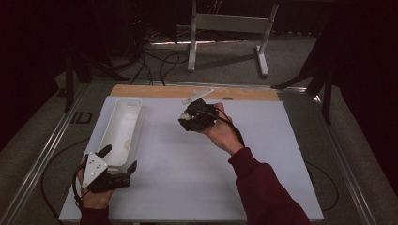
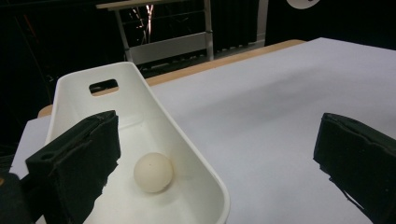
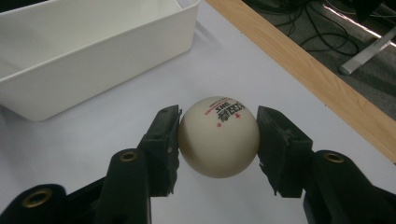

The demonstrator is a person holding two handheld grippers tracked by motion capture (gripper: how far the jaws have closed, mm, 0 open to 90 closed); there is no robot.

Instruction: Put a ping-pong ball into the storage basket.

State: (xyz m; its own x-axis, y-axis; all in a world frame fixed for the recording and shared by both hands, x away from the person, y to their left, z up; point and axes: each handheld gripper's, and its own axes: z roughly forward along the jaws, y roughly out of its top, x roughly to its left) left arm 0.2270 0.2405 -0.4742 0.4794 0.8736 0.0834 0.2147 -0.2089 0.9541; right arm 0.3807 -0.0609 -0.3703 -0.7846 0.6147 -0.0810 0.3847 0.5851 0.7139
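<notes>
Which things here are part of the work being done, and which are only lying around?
Part of the work:
- ball held between the jaws of the right gripper
- white bin
- second ball lying in the bin
- left gripper, open by the bin's near end

Only lying around:
- cables on the floor
- metal stand

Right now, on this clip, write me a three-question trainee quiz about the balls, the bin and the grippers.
1. True or false: the right gripper is shut on a ball.
2. What lies inside the white bin?
3. The left gripper is: A) open, B) shut on the bin, C) holding a ball.

Key: 1 true. 2 a second ball. 3 A; one jaw is inside the bin, the other outside over the table.
</notes>
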